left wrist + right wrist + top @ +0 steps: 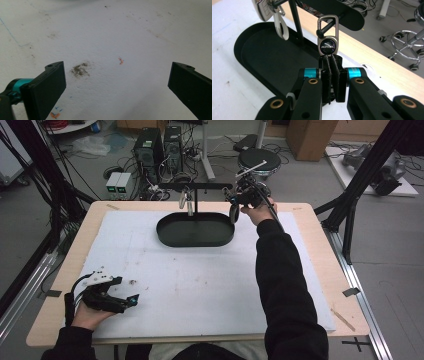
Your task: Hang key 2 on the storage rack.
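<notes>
Right gripper (331, 75), jaws clenched on the black strap of a HAVAL keychain (327, 45), holds it at the far right end of the black stand's crossbar (200, 186), its metal clip hooked over the bar's knobbed tip above the black oval tray (170, 236). A second keychain (279, 23) hangs further along the bar. Left gripper (131, 301) rests on the white mat (210, 285) near the table's front-left corner, jaws released and wide apart.

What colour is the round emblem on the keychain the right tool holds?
Black with silver lettering, on the metal carabiner keychain held by the right tool; clearest in right gripper view.
</notes>
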